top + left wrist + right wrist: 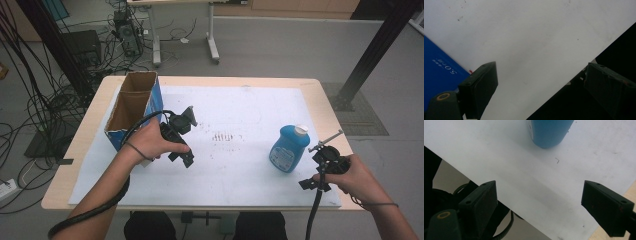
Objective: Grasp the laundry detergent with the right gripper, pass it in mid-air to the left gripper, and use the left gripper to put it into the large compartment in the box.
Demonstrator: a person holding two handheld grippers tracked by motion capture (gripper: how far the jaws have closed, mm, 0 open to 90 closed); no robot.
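A blue bottle with a white cap stands on the right part of the white sheet. An open blue cardboard box stands at the table's left. My left gripper, held in a hand, hovers just right of the box. In the left gripper view it is open and empty over the sheet, with the box's blue wall at its left. My right gripper sits right of the bottle near the front edge. In the right gripper view it is open, the bottle's base ahead.
Faint brown marks stain the sheet's middle. The sheet's front edge runs close to both grippers. Behind the table are cables, a computer tower, desk legs and a black post.
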